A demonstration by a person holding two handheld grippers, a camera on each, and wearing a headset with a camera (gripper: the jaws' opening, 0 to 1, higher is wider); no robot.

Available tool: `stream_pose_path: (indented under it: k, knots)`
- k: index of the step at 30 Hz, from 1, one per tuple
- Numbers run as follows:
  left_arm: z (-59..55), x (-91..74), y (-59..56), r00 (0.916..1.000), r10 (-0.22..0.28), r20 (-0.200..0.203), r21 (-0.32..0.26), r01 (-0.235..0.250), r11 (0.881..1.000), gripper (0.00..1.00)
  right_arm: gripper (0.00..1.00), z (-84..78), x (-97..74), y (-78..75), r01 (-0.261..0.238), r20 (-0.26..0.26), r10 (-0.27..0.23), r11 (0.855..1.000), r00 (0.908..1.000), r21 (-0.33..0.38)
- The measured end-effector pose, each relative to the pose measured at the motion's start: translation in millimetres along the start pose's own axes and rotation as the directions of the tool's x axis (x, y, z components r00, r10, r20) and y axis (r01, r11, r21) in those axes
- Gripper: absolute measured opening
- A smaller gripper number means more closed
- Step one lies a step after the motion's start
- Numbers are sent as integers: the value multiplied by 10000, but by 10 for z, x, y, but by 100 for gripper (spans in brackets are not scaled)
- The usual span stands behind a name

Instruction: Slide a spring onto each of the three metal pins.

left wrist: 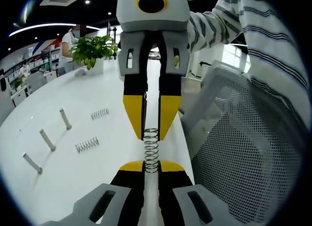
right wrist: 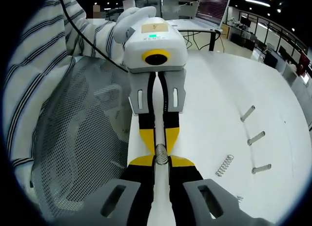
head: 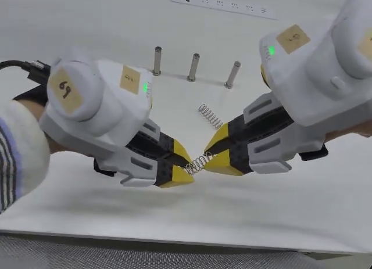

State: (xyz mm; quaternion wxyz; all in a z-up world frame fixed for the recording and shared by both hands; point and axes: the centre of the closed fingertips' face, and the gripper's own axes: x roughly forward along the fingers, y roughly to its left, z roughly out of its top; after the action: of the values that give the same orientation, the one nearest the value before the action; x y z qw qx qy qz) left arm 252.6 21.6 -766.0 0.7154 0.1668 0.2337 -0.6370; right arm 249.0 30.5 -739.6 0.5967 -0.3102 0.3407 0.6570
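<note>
Spring [head: 199,161]: a small coil of thin wire, raised off the desk [head: 81,217] near its front edge. It bridges the short gap between the two sets of yellow tips, and in the left gripper view it runs straight, nipped at each end.
Handling: I judge it very light and springy. It would likely bow or flick away if squeezed across the middle or pushed endwise, and the smooth wire may slip.
Where to hold: by one end only, leaving the open bore of the other end free for a pin.
Left hand-held gripper [head: 186,168]: jaws drawn narrow, pinching one end of the spring. The body tilts down and points inward to the right, with a striped sleeve [head: 11,147] behind it.
Right hand-held gripper [head: 210,151]: jaws also narrow, pinching the other end. It slopes down and inward to the left, so the two noses almost meet.
Loose spring [head: 210,116]: lies flat on the desk between the grippers and the pins. The left gripper view shows a further spring [left wrist: 99,113] beyond it.
Pins: left pin [head: 157,61], middle pin [head: 193,67] and right pin [head: 233,74] stand in a row well beyond the grippers. None carries a spring.
Judgement: one hand-held gripper will need to let go before the free end can be lined up over a pin.
</note>
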Motion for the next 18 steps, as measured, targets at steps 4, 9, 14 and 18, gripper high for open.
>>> stream_pose_path:
  k: [4,9,14,18]
  knots:
    - [10,17,-6,10000,13,85,-23,-13,10000,2,6,-5,-17,14,-46,-163,44,9999,9999,-110]
    - [46,71,46,9990,340,301,-551,-323,9980,2,7,-34,-43,-31,71,-400,-82,9995,9992,-292]
    - [109,81,63,9963,479,713,-682,-430,9967,2,7,-46,-113,-51,81,-681,-108,9992,9976,-388]
    - [179,49,90,9927,582,1055,-893,-489,9948,2,7,-22,-180,-81,12,-777,-76,9966,9970,-819]
